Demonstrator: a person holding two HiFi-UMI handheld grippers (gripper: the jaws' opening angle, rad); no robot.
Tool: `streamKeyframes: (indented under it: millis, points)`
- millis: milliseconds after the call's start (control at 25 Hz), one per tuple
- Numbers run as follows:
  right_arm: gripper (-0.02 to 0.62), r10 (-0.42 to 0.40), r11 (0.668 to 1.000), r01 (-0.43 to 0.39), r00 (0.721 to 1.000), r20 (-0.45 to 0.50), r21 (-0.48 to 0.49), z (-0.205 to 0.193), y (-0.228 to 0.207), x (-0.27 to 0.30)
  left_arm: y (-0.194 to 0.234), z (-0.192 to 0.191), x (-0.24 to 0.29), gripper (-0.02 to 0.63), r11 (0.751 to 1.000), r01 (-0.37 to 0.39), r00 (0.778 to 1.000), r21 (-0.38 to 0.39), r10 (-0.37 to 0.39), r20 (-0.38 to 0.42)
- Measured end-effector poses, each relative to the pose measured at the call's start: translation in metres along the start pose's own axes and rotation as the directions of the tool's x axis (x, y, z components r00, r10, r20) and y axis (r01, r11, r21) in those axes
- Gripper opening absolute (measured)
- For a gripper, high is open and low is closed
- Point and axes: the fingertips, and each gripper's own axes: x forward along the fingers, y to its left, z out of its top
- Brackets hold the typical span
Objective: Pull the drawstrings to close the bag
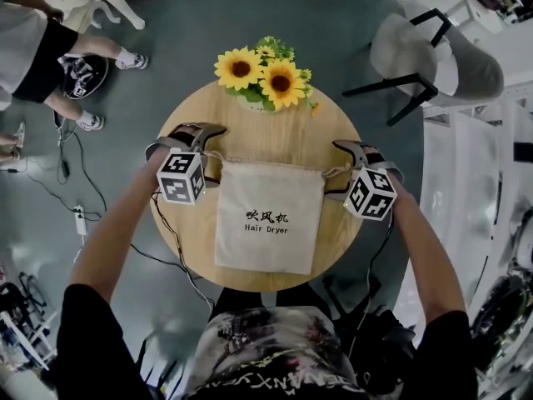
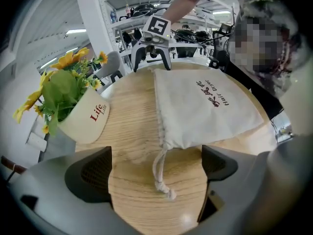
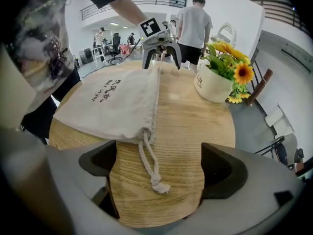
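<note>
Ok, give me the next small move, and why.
Probably lower both and close: left gripper and right gripper stand open, each with a knotted cord end of the cream cloth bag between its jaws, ungripped on the round wooden table.

the right gripper (image 3: pixel 159 169) pointed down at a round wooden table (image 3: pixel 195 126), its two dark jaws standing wide apart with nothing gripped. between them, touching neither, lay a knotted drawstring (image 3: pixel 148 161) — a short doubled cord coming out of the near corner of a cream cloth bag (image 3: pixel 117 99). the bag lay flat, printed with dark lettering, stretching away across the table. at its far end the left gripper (image 3: pixel 161 62), topped by its marker cube, stood over the bag's other corner. to the right sat a white pot (image 3: pixel 211 88) of sunflowers (image 3: pixel 243 72). beyond the table stood a person (image 3: pixel 194 26) — grey t-shirt, dark shorts.
</note>
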Motion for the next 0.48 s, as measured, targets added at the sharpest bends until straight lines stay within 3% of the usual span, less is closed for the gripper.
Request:
streamKeyframes:
  millis: [200,480]
  points:
    - [0.527,0.063,0.998,-0.064,0.998,0.017,0.018,-0.001,0.002,0.003,0.000,-0.005,0.003,0.581,0.998,0.054,0.998,-0.045,-0.053,0.025]
    - [0.496,0.101,0.995,-0.102,0.995,0.026,0.021,-0.002,0.004,0.003,0.001,-0.018,0.001,0.575,0.991,0.124,0.992,-0.040,-0.125,-0.014]
